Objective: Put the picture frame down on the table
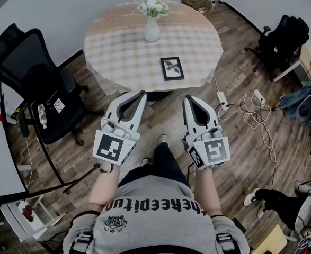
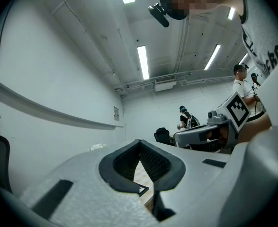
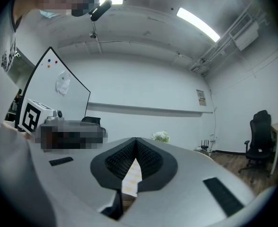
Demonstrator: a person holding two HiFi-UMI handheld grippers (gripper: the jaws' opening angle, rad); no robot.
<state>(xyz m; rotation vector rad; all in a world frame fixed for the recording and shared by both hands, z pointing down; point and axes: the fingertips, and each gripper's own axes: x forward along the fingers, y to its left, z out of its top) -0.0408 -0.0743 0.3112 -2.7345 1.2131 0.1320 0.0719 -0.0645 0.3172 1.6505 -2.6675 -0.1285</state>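
The black picture frame (image 1: 172, 68) lies flat on the round table (image 1: 118, 46), on its checked cloth near the front edge. No gripper touches it. My left gripper (image 1: 142, 93) and right gripper (image 1: 187, 98) hover side by side just short of the table's near edge, both shut with nothing held. In the left gripper view the jaws (image 2: 139, 142) meet at the tips, and a strip of checked cloth shows through the gap. The right gripper view shows the same for its jaws (image 3: 136, 139), with white flowers (image 3: 160, 136) beyond.
A white vase (image 1: 151, 29) of flowers stands at the table's far side. A black office chair (image 1: 36, 83) is on the left. A power strip and cables (image 1: 240, 102) lie on the wooden floor to the right, and another black chair (image 1: 282, 38) stands beyond them.
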